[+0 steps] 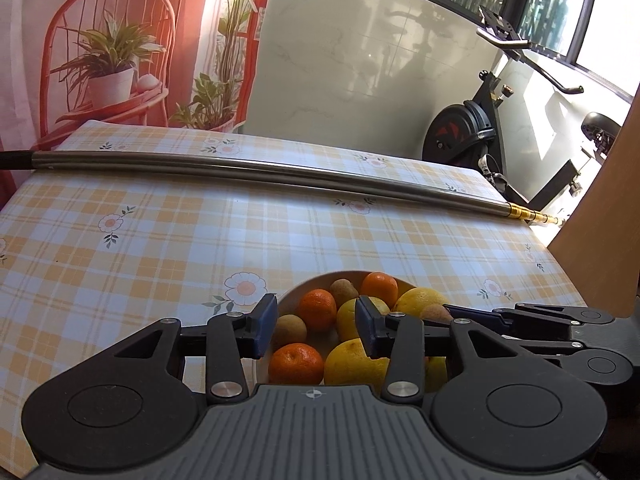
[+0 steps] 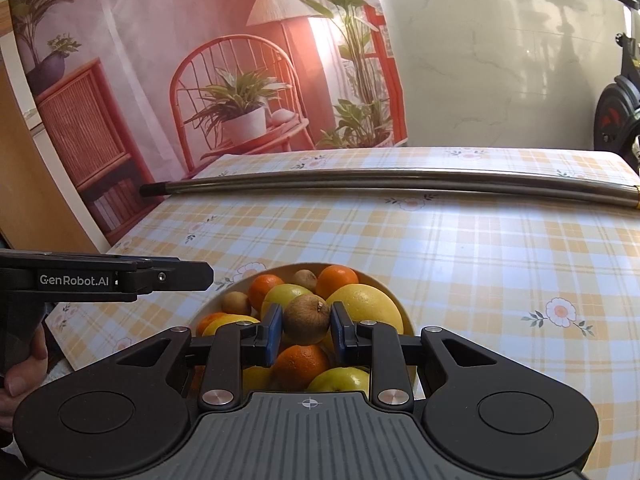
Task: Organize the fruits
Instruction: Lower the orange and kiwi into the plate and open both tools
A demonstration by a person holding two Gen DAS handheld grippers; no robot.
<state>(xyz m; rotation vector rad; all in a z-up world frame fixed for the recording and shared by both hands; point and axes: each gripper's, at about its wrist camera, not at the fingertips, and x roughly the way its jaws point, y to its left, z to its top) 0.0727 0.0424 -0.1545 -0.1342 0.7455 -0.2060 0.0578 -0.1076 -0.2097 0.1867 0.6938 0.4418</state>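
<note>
A cream bowl (image 1: 320, 278) (image 2: 390, 294) on the checked tablecloth holds oranges (image 1: 318, 308) (image 2: 337, 276), yellow citrus (image 1: 420, 300) (image 2: 370, 306) and small brown fruits (image 1: 343, 290) (image 2: 236, 302). My left gripper (image 1: 316, 330) is open and empty over the bowl's near side. My right gripper (image 2: 306, 330) is shut on a brown fruit (image 2: 307, 318) just above the pile. The right gripper (image 1: 480, 316) shows at the right of the left wrist view, the left gripper (image 2: 208, 276) at the left of the right wrist view.
A long metal rod (image 1: 260, 170) (image 2: 400, 184) lies across the far part of the table (image 1: 160, 232) (image 2: 500, 260). An exercise bike (image 1: 480, 132) stands beyond the table's right end. A wooden panel (image 1: 600, 208) rises at the right edge.
</note>
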